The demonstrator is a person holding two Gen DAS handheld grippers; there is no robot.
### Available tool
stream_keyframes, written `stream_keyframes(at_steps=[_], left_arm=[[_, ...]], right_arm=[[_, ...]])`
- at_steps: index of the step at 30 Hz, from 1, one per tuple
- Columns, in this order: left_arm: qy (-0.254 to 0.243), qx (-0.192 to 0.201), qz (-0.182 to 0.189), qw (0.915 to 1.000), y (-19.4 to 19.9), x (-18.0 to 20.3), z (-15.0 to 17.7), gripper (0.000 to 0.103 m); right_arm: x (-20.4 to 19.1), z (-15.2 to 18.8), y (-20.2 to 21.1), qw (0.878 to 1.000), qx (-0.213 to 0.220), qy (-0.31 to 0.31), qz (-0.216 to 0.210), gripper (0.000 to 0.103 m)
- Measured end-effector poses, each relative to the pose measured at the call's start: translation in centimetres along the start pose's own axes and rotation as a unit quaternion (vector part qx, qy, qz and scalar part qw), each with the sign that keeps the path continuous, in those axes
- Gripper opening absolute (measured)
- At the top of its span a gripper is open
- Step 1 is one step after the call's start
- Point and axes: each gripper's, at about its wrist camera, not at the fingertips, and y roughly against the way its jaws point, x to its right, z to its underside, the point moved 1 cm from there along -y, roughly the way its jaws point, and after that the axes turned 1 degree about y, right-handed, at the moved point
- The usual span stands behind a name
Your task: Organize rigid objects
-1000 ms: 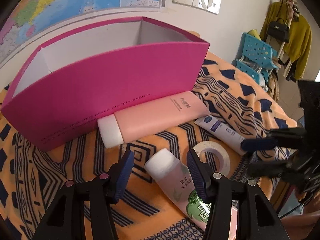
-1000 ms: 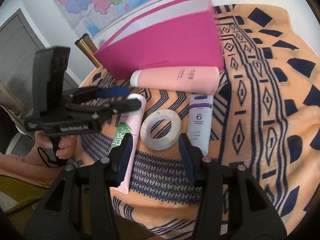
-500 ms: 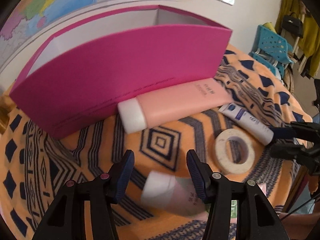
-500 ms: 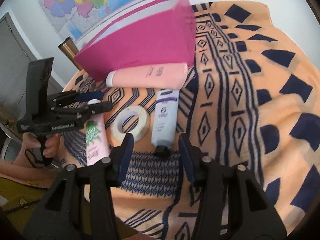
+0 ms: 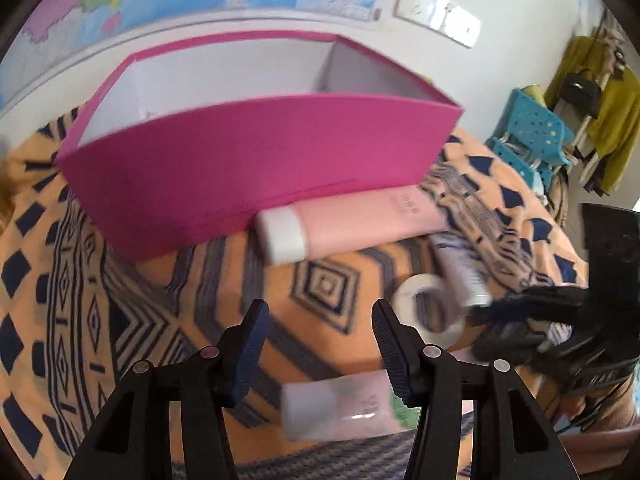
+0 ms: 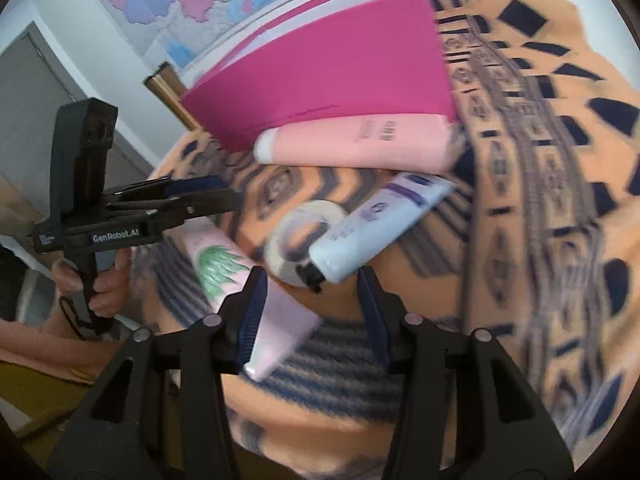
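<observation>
Tubes and tape: pink tube [image 5: 352, 220] lies against the front wall of the magenta box [image 5: 248, 168]; white-and-purple tube [image 6: 376, 228], tape roll [image 6: 300, 232] and green-leaf tube [image 6: 240, 280] lie on the patterned blanket [image 5: 80, 300] in front of it.
Just changed, left: left gripper [image 5: 320, 344] has slid off the green-leaf tube, which now shows low in the frame behind the right finger; jaws part-open over bare blanket, holding nothing.
Just changed, right: right gripper [image 6: 310, 304] has closed in on the white-and-purple tube; its dark cap now sits between the half-spread jaws, pads not touching.
Meaning: nothing is boxed yet; the white-and-purple tube looks the likely first pick.
Hidden: box floor, so its contents are unknown.
Hard to make out: both views are motion-blurred; tube print is unreadable.
</observation>
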Motion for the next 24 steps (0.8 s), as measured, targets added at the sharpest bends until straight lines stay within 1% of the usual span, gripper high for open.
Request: stream_keyframes(at_steps=[1,4,7,9,12,14,15,19,21,24], left_arm=[[-0.004,0.000,0.006,1.0000,0.0,0.4,-0.1,0.054],[-0.015,-0.003,0.005,0.9999,-0.6,1.3,-0.4,0.054],[-0.012,-0.011,0.013,0.9998,-0.9,1.4,-0.6,0.054],[-0.008,-0.011,0.017,0.9998,-0.8,1.6,-0.3,0.054],[-0.007,-0.011,0.030,0.9995,-0.7,1.9,-0.2,0.054],[-0.011,-0.010,0.037,0.9992,-0.6,2.4,-0.2,0.054],[-0.013,-0.010,0.042,0.9990,-0.6,2.7,-0.1,0.054],[-0.035,-0.020,0.065,0.9971,-1.1,4.7,0.1,0.054],[-0.052,-0.027,0.066,0.9961,-1.4,5.9,0.4,0.054],[-0.088,-0.035,0.058,0.9938,-2.0,7.7,0.9,0.054]], right_arm=[[-0.3,-0.2,-0.5,1.000,-0.001,-0.001,-0.013,0.050],[-1.2,-0.7,-1.7,1.000,-0.002,0.012,-0.009,0.051],[-1.4,-0.8,-1.6,1.000,-0.007,0.019,-0.018,0.051],[-1.5,-0.5,-1.1,0.999,-0.018,0.034,-0.023,0.051],[-1.2,0.0,0.0,0.997,-0.040,0.063,-0.006,0.051],[0.0,0.2,0.9,0.996,-0.047,0.068,0.027,0.051],[0.6,0.2,1.3,0.996,-0.046,0.063,0.035,0.051],[2.9,-0.6,2.9,0.999,-0.013,0.031,0.042,0.051],[3.3,-1.2,2.7,0.999,-0.001,0.022,0.046,0.051],[4.1,-2.4,1.9,0.999,0.011,0.013,0.047,0.051]])
